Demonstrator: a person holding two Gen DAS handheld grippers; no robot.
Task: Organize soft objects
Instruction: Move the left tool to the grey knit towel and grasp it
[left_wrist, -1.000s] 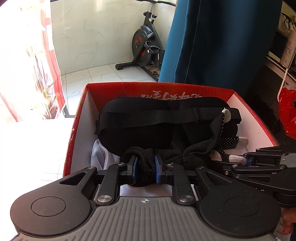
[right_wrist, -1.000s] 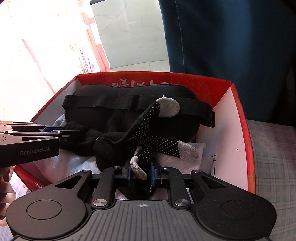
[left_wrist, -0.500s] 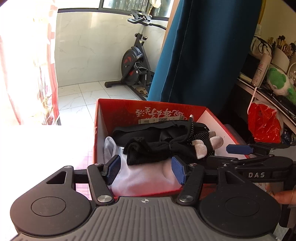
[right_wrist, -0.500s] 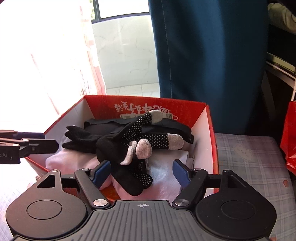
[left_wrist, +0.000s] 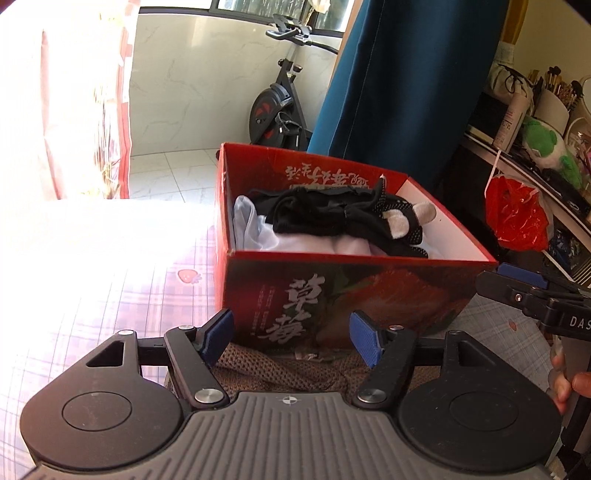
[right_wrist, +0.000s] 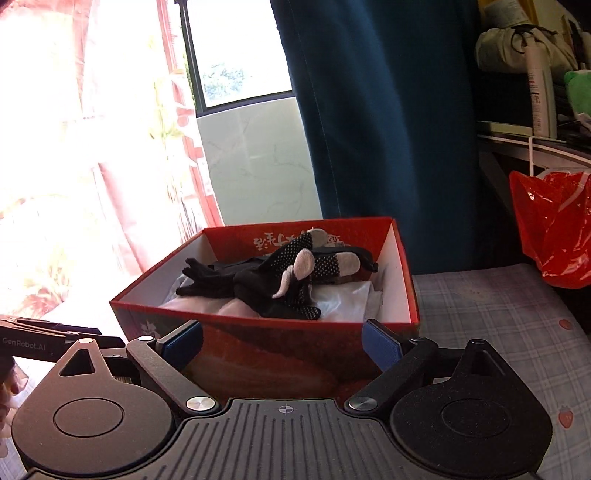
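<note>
The black gloves (right_wrist: 284, 273) with dotted palms and grey fingertips lie heaped inside the red box (right_wrist: 266, 354), on top of white fabric (right_wrist: 343, 302) and a black padded item (mostly hidden beneath them). In the left wrist view the same gloves (left_wrist: 354, 221) sit toward the box's far side, at about 12 o'clock from the left gripper (left_wrist: 291, 336). That gripper hangs before the box's front wall (left_wrist: 332, 295), jaws spread wide and empty, above a brown knitted cloth (left_wrist: 280, 373). The right gripper (right_wrist: 282, 345) is likewise spread and empty, near the box's front. A red plastic bag (right_wrist: 554, 229) hangs at 2 o'clock; an exercise bike (left_wrist: 280, 107) stands behind at 12.
</note>
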